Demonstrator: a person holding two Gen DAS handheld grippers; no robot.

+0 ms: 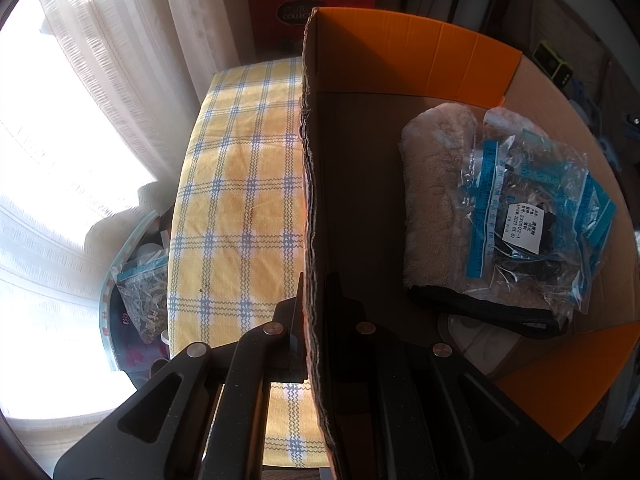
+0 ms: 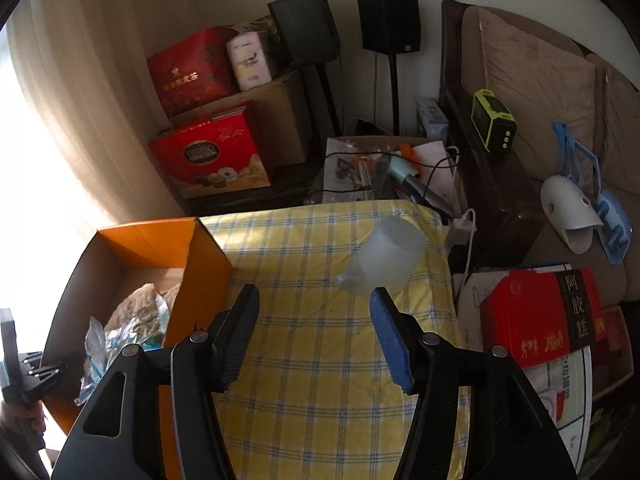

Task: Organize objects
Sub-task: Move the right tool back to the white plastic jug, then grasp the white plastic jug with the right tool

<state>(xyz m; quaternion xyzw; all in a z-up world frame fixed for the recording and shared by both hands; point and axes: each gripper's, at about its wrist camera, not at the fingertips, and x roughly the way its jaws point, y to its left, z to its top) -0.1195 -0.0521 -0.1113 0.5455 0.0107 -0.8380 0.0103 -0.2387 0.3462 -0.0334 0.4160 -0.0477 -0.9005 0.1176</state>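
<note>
Cup point(image 2: 388, 254), translucent plastic, lay tipped on its side on the checked cloth point(image 2: 320, 360), just ahead of the right gripper point(image 2: 314, 304) and a little toward its blue-padded finger. Nothing sat between the jaws; they stood spread, apart from the cup. Judged the step in hand to be fetching this cup for the box point(image 2: 208, 264).

To do it well: bring the fingers in around the cup's wall while they are wide, one pad each side, and close gently, since thin plastic likely flexes and could squirt out. The cup seemed to rest near the far edge of the cloth, so a nudge might roll it off toward the cables beyond. Better to close squarely across the body than at the rim.

Box stood to the left of the right gripper, orange outside, brown card inside, top open. The left gripper point(image 1: 310, 320) was pressed together on the box's near wall point(image 1: 316, 200), one finger outside and one inside, steadying it. Inside, to the right of that gripper: a folded beige towel point(image 1: 432, 208) with a dark edge, and lying on top of it a clear bag point(image 1: 532, 216) with blue printing and a white label, dark contents. Floor space remained free beside the towel, against the held wall; the cup would probably fit there.

Beyond the cloth: red gift boxes point(image 2: 208, 156), speakers, a sofa.
</note>
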